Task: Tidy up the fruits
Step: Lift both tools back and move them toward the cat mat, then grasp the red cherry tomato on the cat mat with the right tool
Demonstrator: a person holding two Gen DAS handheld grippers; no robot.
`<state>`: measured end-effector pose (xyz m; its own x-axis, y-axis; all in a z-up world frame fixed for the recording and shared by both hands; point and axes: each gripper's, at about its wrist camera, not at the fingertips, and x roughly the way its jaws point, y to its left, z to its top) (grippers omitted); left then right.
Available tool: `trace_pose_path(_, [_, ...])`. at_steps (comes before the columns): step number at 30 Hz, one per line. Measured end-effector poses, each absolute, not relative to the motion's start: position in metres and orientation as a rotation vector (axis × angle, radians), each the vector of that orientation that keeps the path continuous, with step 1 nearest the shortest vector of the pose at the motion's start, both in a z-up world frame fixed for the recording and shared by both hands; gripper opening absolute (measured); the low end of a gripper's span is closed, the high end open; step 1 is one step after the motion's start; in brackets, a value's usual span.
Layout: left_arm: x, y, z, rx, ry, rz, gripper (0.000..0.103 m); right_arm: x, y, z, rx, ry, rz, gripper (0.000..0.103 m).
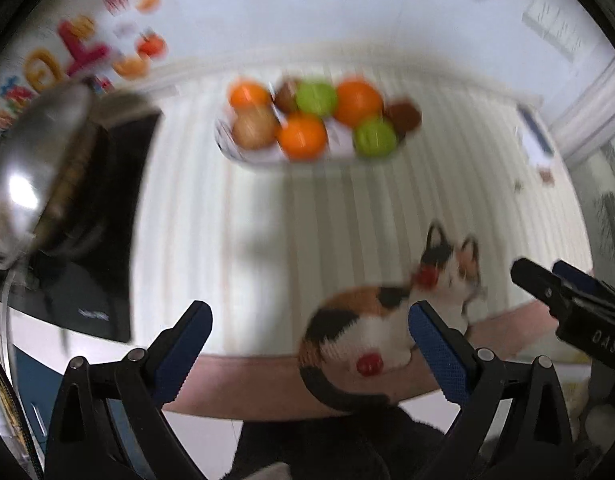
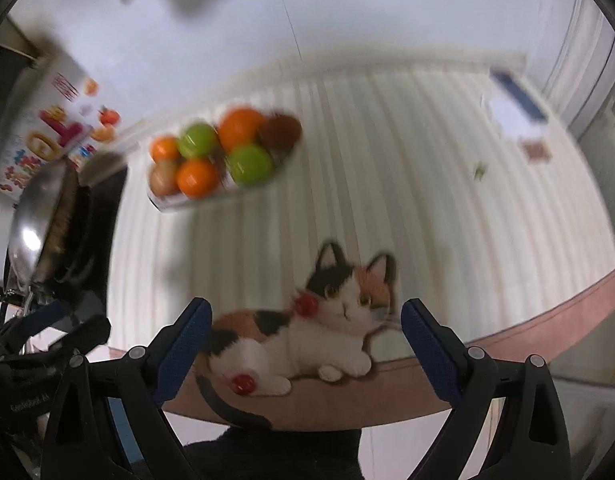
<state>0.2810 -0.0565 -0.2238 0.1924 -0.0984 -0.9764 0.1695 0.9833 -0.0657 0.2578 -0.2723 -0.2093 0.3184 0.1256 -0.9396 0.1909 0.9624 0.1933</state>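
Note:
A white tray at the far side of the striped table holds several fruits: oranges, green ones and brown ones. The tray shows in the right wrist view with an orange and a green fruit in front. My left gripper is open and empty near the table's front edge. My right gripper is open and empty, also at the front edge; it shows at the right of the left wrist view. Both views are motion-blurred.
A printed calico cat is on the tablecloth at the front edge, also in the left wrist view. A steel pot lid over a black stove stands at the left. A white and blue box lies at the far right.

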Motion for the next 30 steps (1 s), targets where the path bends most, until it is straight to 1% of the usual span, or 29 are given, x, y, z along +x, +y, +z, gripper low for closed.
trace_pose_path(1, [0.280, -0.060, -0.233, 0.058, 1.400, -0.202, 0.101, 0.259, -0.275, -0.224, 0.316, 1.279, -0.033, 0.087])
trace_pose_path(2, [0.279, -0.066, -0.252, 0.055, 1.460, -0.221, 0.101, 0.260, -0.279, -0.237, 0.337, 1.303, -0.026, 0.083])
trace_pose_path(3, [0.278, -0.070, -0.265, 0.050, 1.504, -0.237, 0.101, 0.260, -0.281, -0.247, 0.348, 1.322, -0.024, 0.075])
trace_pose_path(4, [0.277, -0.074, -0.274, 0.050, 1.533, -0.246, 0.099, 0.261, -0.283, -0.256, 0.354, 1.338, -0.020, 0.072])
trace_pose_path(5, [0.274, -0.078, -0.285, 0.046, 1.567, -0.263, 0.099, 0.261, -0.285, -0.262, 0.358, 1.344, -0.019, 0.071])
trace_pose_path(6, [0.271, -0.082, -0.298, 0.041, 1.614, -0.277, 0.095, 0.261, -0.286, -0.268, 0.363, 1.351, -0.016, 0.071])
trace_pose_path(7, [0.269, -0.085, -0.306, 0.034, 1.640, -0.286, 0.093, 0.261, -0.288, -0.276, 0.367, 1.362, -0.013, 0.071])
trace_pose_path(9, [0.264, -0.091, -0.325, 0.015, 1.695, -0.307, 0.092, 0.262, -0.290, -0.284, 0.370, 1.375, -0.010, 0.071])
trace_pose_path(11, [0.260, -0.098, -0.338, 0.006, 1.730, -0.322, 0.087, 0.264, -0.291, -0.292, 0.367, 1.389, -0.004, 0.071])
trace_pose_path(12, [0.258, -0.101, -0.343, 0.002, 1.744, -0.325, 0.079, 0.265, -0.291, -0.295, 0.365, 1.395, -0.003, 0.071])
trace_pose_path(13, [0.257, -0.104, -0.348, 0.003, 1.753, -0.329, 0.074, 0.267, -0.292, -0.298, 0.365, 1.401, -0.002, 0.071])
trace_pose_path(14, [0.256, -0.107, -0.352, 0.005, 1.758, -0.333, 0.071, 0.268, -0.292, -0.301, 0.366, 1.407, -0.002, 0.071])
trace_pose_path(15, [0.255, -0.111, -0.357, 0.009, 1.758, -0.334, 0.064, 0.271, -0.292, -0.303, 0.365, 1.410, -0.001, 0.071])
trace_pose_path(16, [0.255, -0.114, -0.360, 0.009, 1.757, -0.337, 0.053, 0.272, -0.292, -0.305, 0.363, 1.413, 0.000, 0.071])
trace_pose_path(18, [0.255, -0.118, -0.367, 0.012, 1.763, -0.341, 0.038, 0.276, -0.293, -0.307, 0.360, 1.416, 0.004, 0.071])
trace_pose_path(19, [0.255, -0.120, -0.363, 0.008, 1.739, -0.348, 0.029, 0.278, -0.293, -0.308, 0.357, 1.418, 0.006, 0.070])
trace_pose_path(21, [0.257, -0.124, -0.362, 0.025, 1.736, -0.357, 0.015, 0.283, -0.292, -0.309, 0.352, 1.420, 0.012, 0.067])
trace_pose_path(22, [0.259, -0.122, -0.360, 0.012, 1.732, -0.354, 0.012, 0.284, -0.292, -0.308, 0.350, 1.420, 0.016, 0.067])
trace_pose_path(24, [0.265, -0.116, -0.354, -0.007, 1.715, -0.333, 0.011, 0.288, -0.291, -0.308, 0.339, 1.419, 0.024, 0.067])
trace_pose_path(28, [0.282, -0.098, -0.341, -0.059, 1.676, -0.279, 0.010, 0.296, -0.283, -0.317, 0.321, 1.433, 0.051, 0.066])
trace_pose_path(30, [0.294, -0.086, -0.339, -0.103, 1.666, -0.247, 0.010, 0.300, -0.279, -0.325, 0.314, 1.443, 0.063, 0.062])
